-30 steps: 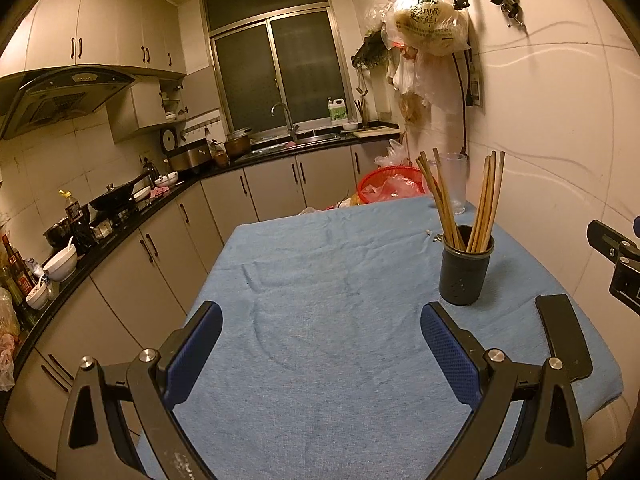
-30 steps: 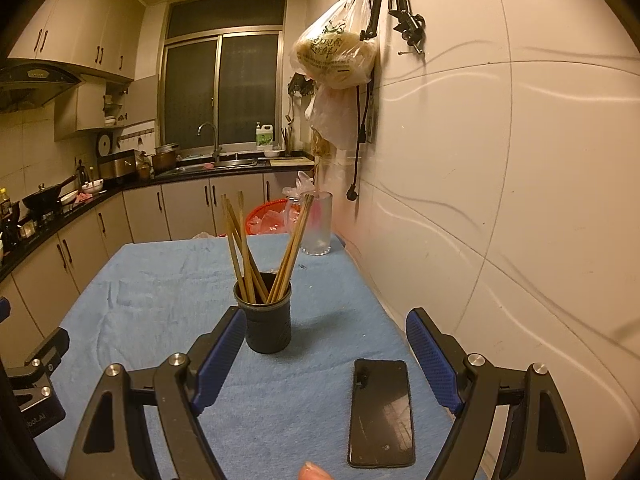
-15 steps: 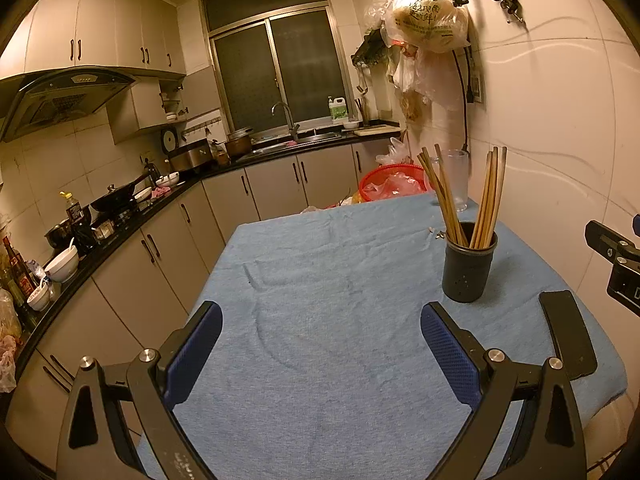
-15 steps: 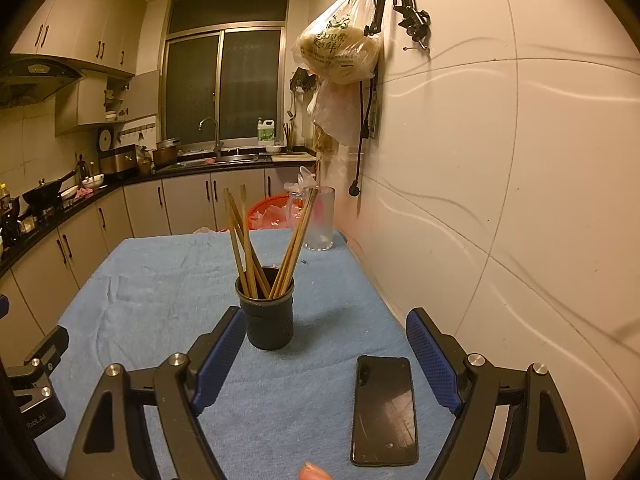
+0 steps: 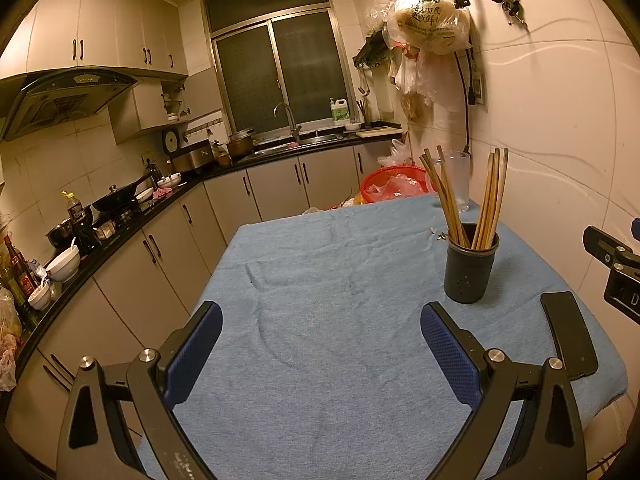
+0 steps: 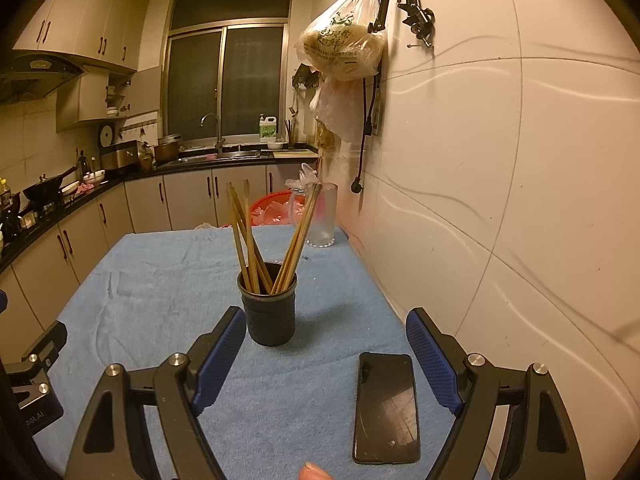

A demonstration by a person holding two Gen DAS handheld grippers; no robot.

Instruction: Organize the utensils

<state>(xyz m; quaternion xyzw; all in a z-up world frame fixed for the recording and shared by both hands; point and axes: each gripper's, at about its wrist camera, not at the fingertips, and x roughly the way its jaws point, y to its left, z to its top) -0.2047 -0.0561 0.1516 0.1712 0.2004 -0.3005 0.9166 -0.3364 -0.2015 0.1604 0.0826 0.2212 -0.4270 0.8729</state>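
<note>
In the left wrist view, the left hand-held gripper hangs low in the frame with its blue pads spread wide and nothing between them, over bare blue cloth covering the surface. In the right wrist view, the right hand-held gripper is likewise released and empty. The black holder stands upright just beyond its left pad, slightly left of centre, with the wooden chopsticks fanned out of its mouth in two leaning bunches. No loose utensil shows on the cloth, so the sorting looks close to done, or a fresh pick is yet to be found.

The risks come from the crowding near the right side of the frame. A black phone lies flat in the lower right, between the right pads, near the cloth's front edge; a careless sweep could push it off. The holder looks tall and top-heavy with the sticks leaning outward, so a nudge from a pad could tip it and scatter them. A clear glass stands behind, near the wall, in the path of any fall.
</note>
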